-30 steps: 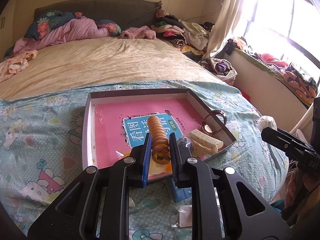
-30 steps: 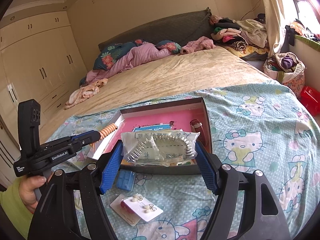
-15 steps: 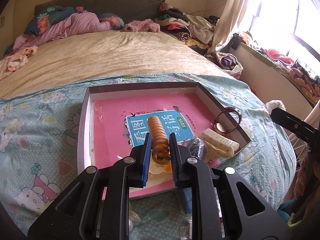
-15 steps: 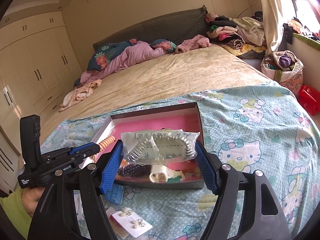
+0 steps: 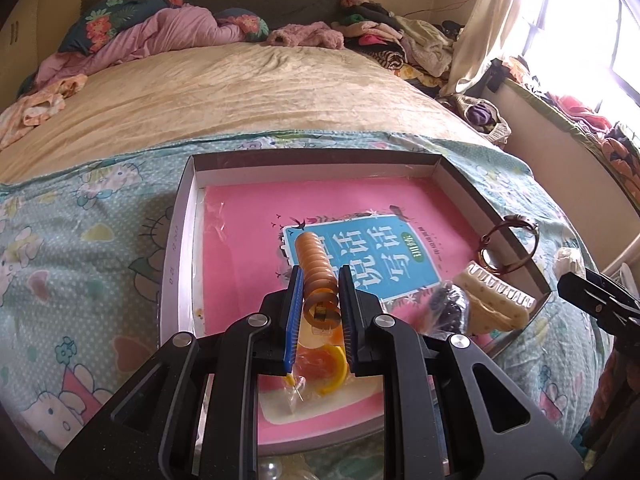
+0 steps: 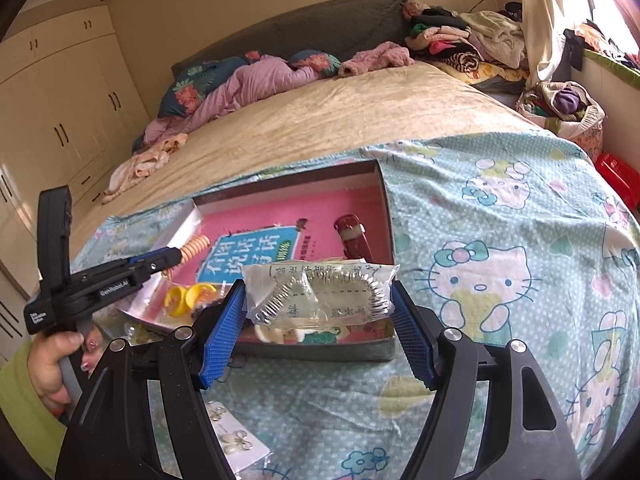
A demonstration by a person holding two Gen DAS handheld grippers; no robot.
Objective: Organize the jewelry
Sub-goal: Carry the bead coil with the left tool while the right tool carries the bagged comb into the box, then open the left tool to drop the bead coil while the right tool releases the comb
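Left tool (image 5: 319,305): clamped on orange spiral hair tie (image 5: 316,276), held above the pink-lined tray (image 5: 176,248) on the bed. Right tool (image 6: 318,334): gripping clear bag of silver chain (image 6: 320,294) over tray's near right corner.

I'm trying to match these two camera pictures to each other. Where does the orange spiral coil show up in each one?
Left wrist view: the orange spiral coil sits at centre, clamped between the left gripper jaws, over the box.
Right wrist view: it shows at far left, poking out of that gripper's tip.
Shared landmark: the blue label on the pink box bottom.
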